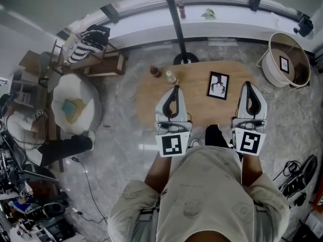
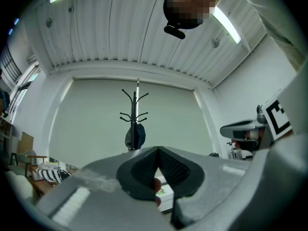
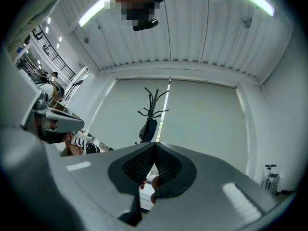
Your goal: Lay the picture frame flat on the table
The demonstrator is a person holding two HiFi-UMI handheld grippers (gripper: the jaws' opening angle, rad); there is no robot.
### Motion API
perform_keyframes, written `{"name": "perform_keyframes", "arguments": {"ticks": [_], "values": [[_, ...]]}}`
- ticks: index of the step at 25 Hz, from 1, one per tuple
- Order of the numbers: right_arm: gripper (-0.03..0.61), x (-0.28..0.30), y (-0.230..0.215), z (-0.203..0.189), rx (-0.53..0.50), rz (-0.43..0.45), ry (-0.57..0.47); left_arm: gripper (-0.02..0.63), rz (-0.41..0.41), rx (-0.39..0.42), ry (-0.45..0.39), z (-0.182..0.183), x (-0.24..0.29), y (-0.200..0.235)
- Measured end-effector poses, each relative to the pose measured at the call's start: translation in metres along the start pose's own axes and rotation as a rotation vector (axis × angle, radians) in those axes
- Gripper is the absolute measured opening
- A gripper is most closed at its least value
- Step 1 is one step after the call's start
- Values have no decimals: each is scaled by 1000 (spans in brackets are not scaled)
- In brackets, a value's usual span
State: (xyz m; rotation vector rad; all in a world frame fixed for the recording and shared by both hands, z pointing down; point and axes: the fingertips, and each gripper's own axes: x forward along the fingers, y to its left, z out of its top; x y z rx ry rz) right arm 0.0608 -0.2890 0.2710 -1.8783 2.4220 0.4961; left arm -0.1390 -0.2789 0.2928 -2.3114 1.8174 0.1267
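The picture frame, black-edged with a dark figure on white, is on the far right part of the oval wooden table. I cannot tell whether it leans or lies flat. My left gripper is held over the table's middle, left of the frame, with its jaws shut on nothing. My right gripper is raised just right of the frame, also shut and empty. In both gripper views the jaws meet at their tips, left gripper and right gripper, and point up at the room's far wall. The frame does not show in those views.
Two small bottles stand at the table's far left. A coat stand rises behind the table. A white round basket sits at the right, a pale beanbag seat at the left, cables on the floor.
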Motion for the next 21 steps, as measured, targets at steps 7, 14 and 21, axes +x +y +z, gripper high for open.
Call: {"name": "perform_keyframes", "arguments": {"ticks": [7,14,21], "values": [[2,2,-2,-3,-7,-1,16,5,-12,10,-7,2,3,-4],[2,6,-2,-5,-11,-13,15,5,-11,5,-6,0,5,-2],[1,7,-4,-13,-10,-32,38,5,-12,-12,-7,-5,6,-2]]}}
